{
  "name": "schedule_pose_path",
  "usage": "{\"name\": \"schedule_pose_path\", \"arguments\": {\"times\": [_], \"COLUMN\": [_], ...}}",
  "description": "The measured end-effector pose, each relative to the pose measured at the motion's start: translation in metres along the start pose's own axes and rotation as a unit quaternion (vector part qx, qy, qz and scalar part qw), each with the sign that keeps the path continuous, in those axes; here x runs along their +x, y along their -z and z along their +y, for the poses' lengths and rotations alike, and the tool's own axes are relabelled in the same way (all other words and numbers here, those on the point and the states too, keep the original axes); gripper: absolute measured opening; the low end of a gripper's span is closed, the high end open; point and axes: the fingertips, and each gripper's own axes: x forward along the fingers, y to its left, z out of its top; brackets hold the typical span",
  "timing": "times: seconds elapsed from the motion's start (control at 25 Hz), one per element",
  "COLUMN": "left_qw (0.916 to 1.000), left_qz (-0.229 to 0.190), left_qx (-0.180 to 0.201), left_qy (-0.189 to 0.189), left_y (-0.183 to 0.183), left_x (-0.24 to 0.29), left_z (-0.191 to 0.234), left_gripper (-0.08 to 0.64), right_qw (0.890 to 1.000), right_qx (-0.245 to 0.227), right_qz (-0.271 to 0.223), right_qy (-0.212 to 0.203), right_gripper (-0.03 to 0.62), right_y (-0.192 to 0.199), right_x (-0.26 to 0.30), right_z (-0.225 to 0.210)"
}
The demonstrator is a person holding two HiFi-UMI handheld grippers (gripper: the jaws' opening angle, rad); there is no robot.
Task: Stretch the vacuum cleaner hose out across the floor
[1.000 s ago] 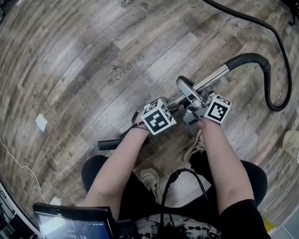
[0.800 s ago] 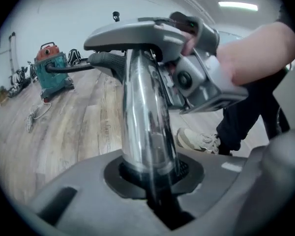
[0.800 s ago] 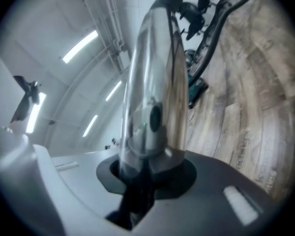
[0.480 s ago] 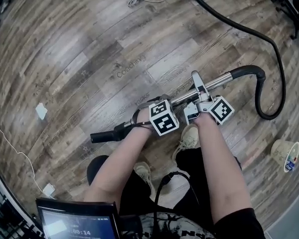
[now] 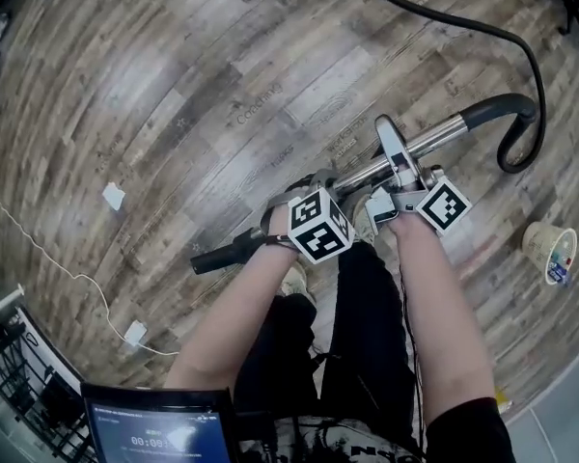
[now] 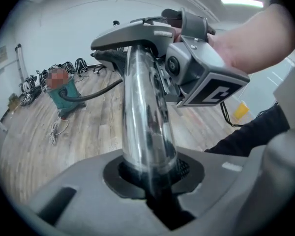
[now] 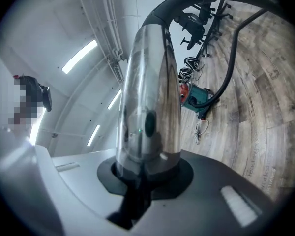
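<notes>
The vacuum's chrome wand (image 5: pixel 434 141) runs slantwise from a black end (image 5: pixel 217 257) up to the black hose (image 5: pixel 507 114). That hose loops and trails off to the top edge. My left gripper (image 5: pixel 304 201) is shut on the wand's lower part, and the tube (image 6: pixel 145 122) fills the space between its pads. My right gripper (image 5: pixel 386 201) is shut on the wand beside its grey handle (image 5: pixel 396 152). Its jaws have just been closing on the tube (image 7: pixel 150 97). Both hands hold the wand off the floor.
The teal vacuum body (image 6: pixel 64 92) stands far off on the wooden floor, with office chairs (image 7: pixel 194 21) behind. A paper cup (image 5: pixel 550 249) sits at the right. A white cable (image 5: pixel 77 278) and a white scrap (image 5: pixel 113 196) lie at the left. The person's legs (image 5: pixel 357 316) are below the wand.
Both grippers have risen with the wand, which now sits higher and closer to the camera. The hose's loop has been lifted and pulled in, and the person stands straighter.
</notes>
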Motion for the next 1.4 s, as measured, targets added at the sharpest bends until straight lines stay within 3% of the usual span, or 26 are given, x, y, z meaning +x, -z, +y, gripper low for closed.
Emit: {"name": "schedule_pose_path", "arguments": {"times": [0.08,0.16,0.32,0.48,0.72,0.92,1.2,1.4], "left_qw": [0.9996,0.9969,0.9793,0.9670,0.9685,0.9729,0.9851,0.9919], "left_qz": [-0.012,-0.024,-0.050,-0.063,-0.093,-0.097,-0.086,-0.074], "left_qx": [-0.002,-0.011,-0.043,-0.047,-0.028,0.005,0.007,-0.009], "left_qy": [0.024,0.074,0.191,0.243,0.229,0.210,0.149,0.102], "left_y": [-0.020,-0.037,-0.076,-0.105,-0.157,-0.189,-0.195,-0.169], "left_x": [-0.041,-0.085,-0.168,-0.231,-0.277,-0.284,-0.288,-0.291], "left_z": [-0.021,-0.051,-0.110,-0.154,-0.206,-0.253,-0.318,-0.363], "left_gripper": [0.088,0.092,0.094,0.094,0.077,0.078,0.083,0.083], "right_qw": [1.000,0.999,0.997,0.993,0.989,0.986,0.979,0.972], "right_qx": [-0.005,-0.010,-0.023,-0.040,-0.083,-0.104,-0.104,-0.089], "right_qz": [-0.002,0.000,0.021,0.048,0.038,0.020,0.031,0.049], "right_qy": [-0.017,-0.036,-0.076,-0.101,-0.118,-0.129,-0.172,-0.212], "right_gripper": [0.044,0.044,0.046,0.046,0.047,0.048,0.048,0.048], "right_y": [-0.010,-0.015,-0.028,-0.036,-0.069,-0.095,-0.089,-0.055], "right_x": [-0.010,-0.023,-0.046,-0.061,-0.111,-0.166,-0.234,-0.278], "right_z": [0.050,0.102,0.202,0.283,0.362,0.393,0.423,0.437]}}
